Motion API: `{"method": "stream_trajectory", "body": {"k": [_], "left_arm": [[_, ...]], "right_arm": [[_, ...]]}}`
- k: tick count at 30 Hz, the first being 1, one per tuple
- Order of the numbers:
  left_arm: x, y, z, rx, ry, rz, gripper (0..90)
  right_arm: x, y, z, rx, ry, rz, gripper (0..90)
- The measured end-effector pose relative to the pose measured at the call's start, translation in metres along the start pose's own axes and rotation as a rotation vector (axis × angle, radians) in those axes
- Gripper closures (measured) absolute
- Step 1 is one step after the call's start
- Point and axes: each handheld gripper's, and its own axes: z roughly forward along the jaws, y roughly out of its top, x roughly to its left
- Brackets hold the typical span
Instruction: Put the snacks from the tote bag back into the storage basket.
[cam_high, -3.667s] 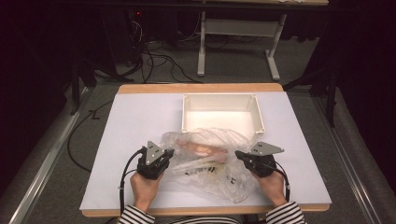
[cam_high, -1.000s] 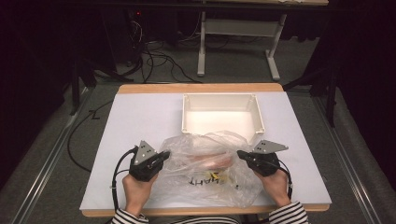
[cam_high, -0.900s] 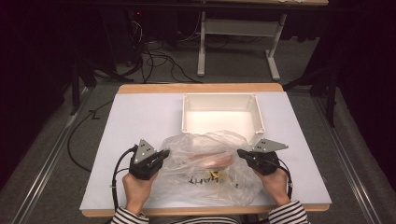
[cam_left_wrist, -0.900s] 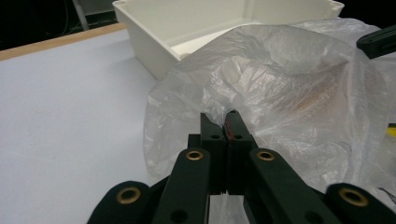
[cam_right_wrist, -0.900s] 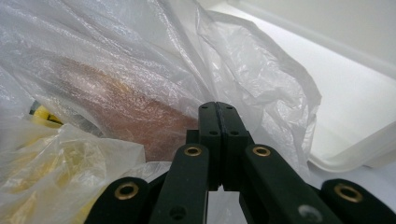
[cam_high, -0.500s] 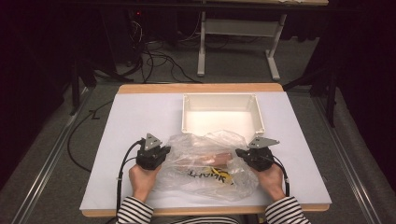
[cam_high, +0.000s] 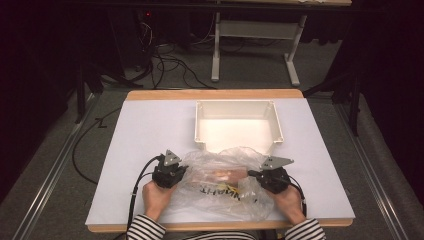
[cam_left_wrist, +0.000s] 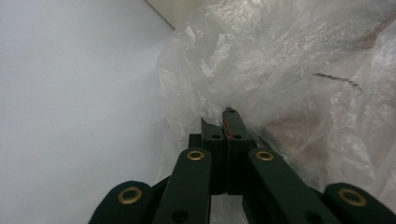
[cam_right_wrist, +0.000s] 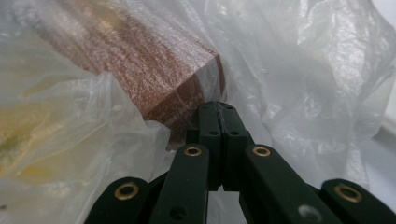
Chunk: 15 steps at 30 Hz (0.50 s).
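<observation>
A crumpled clear plastic bag (cam_high: 220, 192) with yellow and black print lies on the white table (cam_high: 145, 130) near its front edge. Inside it is a brown, block-like thing (cam_high: 226, 175). My left gripper (cam_high: 184, 173) is at the bag's left end, and in the left gripper view its jaws (cam_left_wrist: 226, 116) are shut with the bag's film (cam_left_wrist: 289, 60) pinched at the tips. At the bag's right end my right gripper (cam_high: 251, 174) is also shut on the film (cam_right_wrist: 303, 60), right beside a corner of the brown block (cam_right_wrist: 140, 60).
An empty white rectangular bin (cam_high: 200, 125) stands just behind the bag, at the table's middle. Bare white tabletop lies left and right of the hands. The wooden front edge (cam_high: 220, 227) is close under the person's striped sleeves. Cables trail off the left gripper.
Both grippers have come down with the bag between them. The bag, puffed up and raised a second ago, now sits lower and flatter on the table, slightly nearer the bin.
</observation>
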Motion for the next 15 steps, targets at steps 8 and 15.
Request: {"method": "stream_trajectory", "body": {"k": [8, 15], "left_arm": [[-0.004, -0.004, -0.003, 0.011, 0.040, 0.046, 89.6], [-0.004, -0.005, -0.001, 0.009, 0.050, 0.046, 89.5]], "right_arm": [[0.001, 0.000, -0.019, -0.066, -0.023, -0.036, 90.0], [-0.015, 0.019, -0.027, -0.136, -0.060, 0.012, 90.0]]}}
